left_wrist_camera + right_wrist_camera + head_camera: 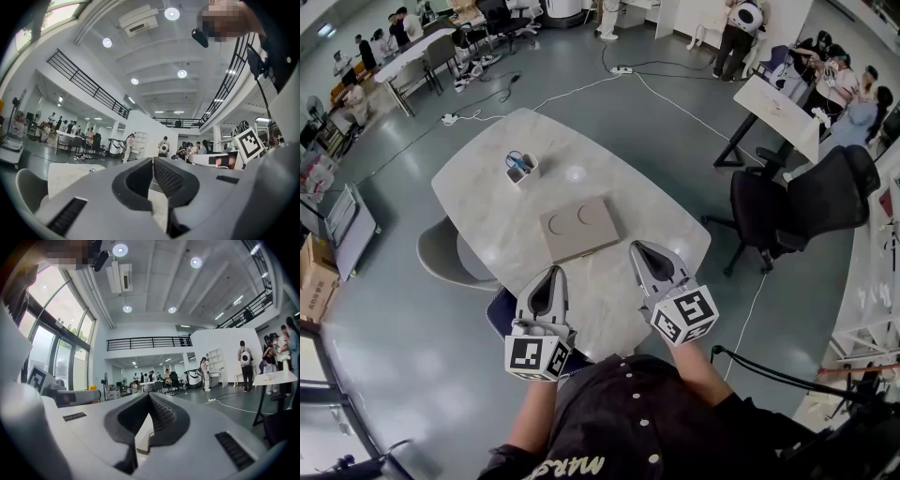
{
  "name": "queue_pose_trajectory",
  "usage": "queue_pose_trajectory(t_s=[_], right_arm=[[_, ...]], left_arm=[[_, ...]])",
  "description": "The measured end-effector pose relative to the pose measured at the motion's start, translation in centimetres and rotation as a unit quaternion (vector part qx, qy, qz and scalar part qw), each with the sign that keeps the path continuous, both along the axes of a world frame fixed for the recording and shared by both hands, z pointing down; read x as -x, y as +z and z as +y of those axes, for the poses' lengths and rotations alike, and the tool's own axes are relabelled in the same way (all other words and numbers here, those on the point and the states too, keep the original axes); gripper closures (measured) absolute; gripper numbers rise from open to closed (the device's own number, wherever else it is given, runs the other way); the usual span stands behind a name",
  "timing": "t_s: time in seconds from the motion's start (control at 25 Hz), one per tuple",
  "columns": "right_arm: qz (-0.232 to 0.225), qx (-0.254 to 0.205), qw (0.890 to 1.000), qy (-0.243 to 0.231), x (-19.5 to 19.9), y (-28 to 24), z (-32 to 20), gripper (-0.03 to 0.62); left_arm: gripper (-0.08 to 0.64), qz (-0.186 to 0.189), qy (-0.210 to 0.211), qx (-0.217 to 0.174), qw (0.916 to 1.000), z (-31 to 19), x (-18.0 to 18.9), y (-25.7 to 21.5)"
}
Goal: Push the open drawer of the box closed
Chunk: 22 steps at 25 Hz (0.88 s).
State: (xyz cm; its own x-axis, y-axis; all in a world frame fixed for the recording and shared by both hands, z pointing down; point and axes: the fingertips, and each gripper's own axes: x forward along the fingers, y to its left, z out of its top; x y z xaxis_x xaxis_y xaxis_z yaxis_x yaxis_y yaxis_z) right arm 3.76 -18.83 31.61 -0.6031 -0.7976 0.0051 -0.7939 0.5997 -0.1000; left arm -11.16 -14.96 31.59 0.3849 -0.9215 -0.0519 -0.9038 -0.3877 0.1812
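Box (579, 228) is sitting flat mid table (487, 183), drawer state not readable from above. Left gripper (555, 272) and right gripper (637, 247) are hovering near it over the table's near edge, both claws pinching fully together, gripping nothing.

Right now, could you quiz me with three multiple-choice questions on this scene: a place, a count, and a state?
1. The small white holder stands: A) beyond the beige box, away from the person B) on it C) on the floor
2. Round dents on the box's top: A) one B) two C) four
3. The left gripper and right gripper are: A) both shut, empty B) both wide open C) clamping the box

Answers: A, it stands farther up the table; B, two circles lie side by side; A, each pair of jaws meets on nothing.
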Motion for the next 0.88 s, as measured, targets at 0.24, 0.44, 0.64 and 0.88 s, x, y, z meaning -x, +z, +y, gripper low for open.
queue_pose_trajectory(t_s=[0.24,0.44,0.64,0.88], right_arm=[[0.002,0.006,1.0,0.0,0.02,0.01,0.03,0.597],[0.005,0.007,1.0,-0.002,0.22,0.22,0.0,0.597],[0.006,0.004,1.0,-0.006,0.53,0.13,-0.11,0.597],[0.006,0.003,1.0,-0.01,0.77,0.06,-0.05,0.597]], left_arm=[[0.541,-0.001,0.002,0.002,1.0,-0.08,-0.02,-0.26],[0.541,0.002,0.004,0.003,1.0,-0.15,-0.07,0.05],[0.541,-0.001,0.005,0.004,1.0,-0.3,0.02,0.12],[0.541,0.0,0.005,0.005,1.0,-0.34,0.02,0.22]])
